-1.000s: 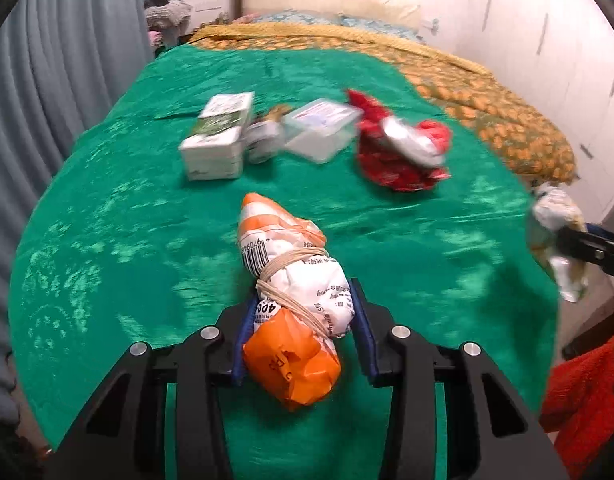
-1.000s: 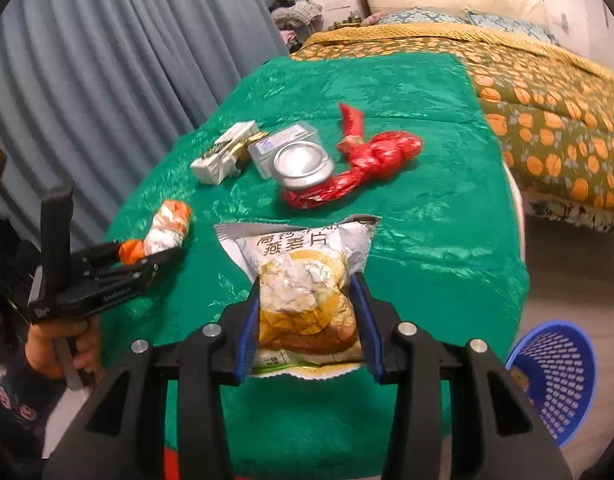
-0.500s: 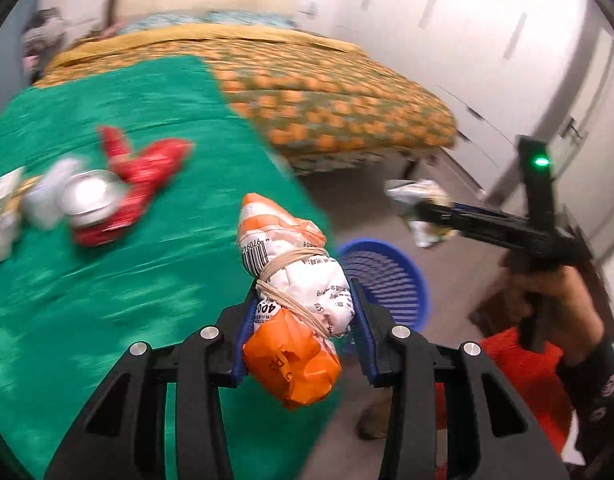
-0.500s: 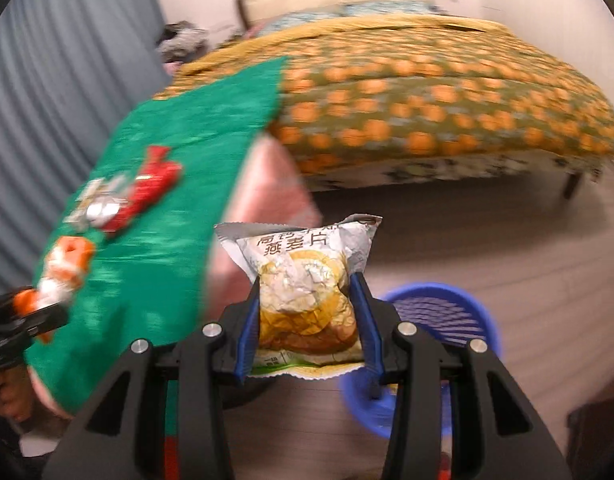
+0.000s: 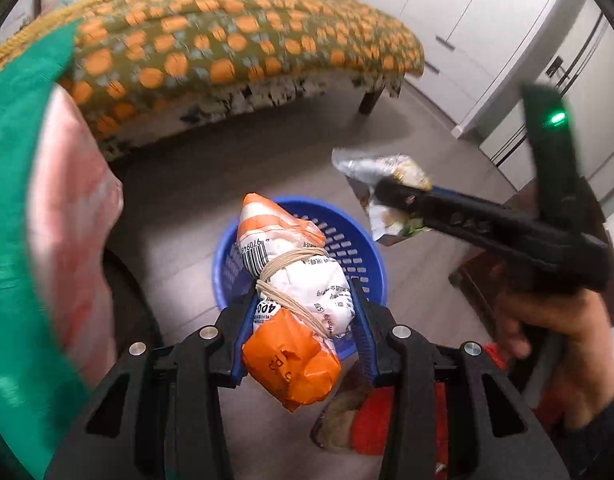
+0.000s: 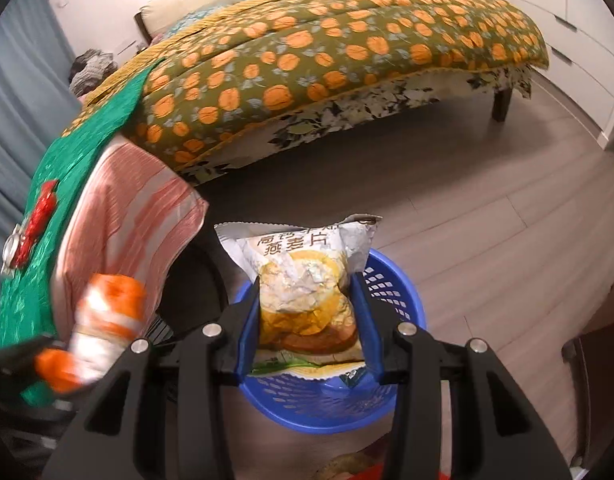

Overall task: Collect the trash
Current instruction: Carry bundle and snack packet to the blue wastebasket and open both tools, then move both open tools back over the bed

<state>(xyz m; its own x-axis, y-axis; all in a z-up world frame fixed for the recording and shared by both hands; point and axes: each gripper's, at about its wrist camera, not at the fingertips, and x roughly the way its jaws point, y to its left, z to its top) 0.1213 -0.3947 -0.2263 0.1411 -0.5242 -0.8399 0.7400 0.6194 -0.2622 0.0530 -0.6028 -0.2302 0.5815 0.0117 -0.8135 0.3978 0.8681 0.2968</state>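
Note:
My left gripper (image 5: 303,316) is shut on an orange-and-white bag (image 5: 295,280) bound with a rubber band, held above a blue basket (image 5: 359,240) on the floor. My right gripper (image 6: 311,320) is shut on a silver-and-yellow snack packet (image 6: 303,284), also above the blue basket (image 6: 391,384). In the left wrist view the right gripper (image 5: 391,194) comes in from the right with the packet (image 5: 383,204), a hand (image 5: 547,320) around its handle. In the right wrist view the orange bag (image 6: 103,320) shows blurred at lower left.
A green-covered table (image 6: 47,208) with a pink striped cloth edge (image 6: 135,224) stands to the left; a red wrapper (image 6: 39,216) and a round tin (image 6: 11,248) lie on it. A bed with an orange-patterned quilt (image 6: 327,48) lies behind. White cupboards (image 5: 507,40) stand at right.
Both grippers swung away from the green table to the right and sank toward the floor, carrying their trash. The blue basket now lies directly under both of them.

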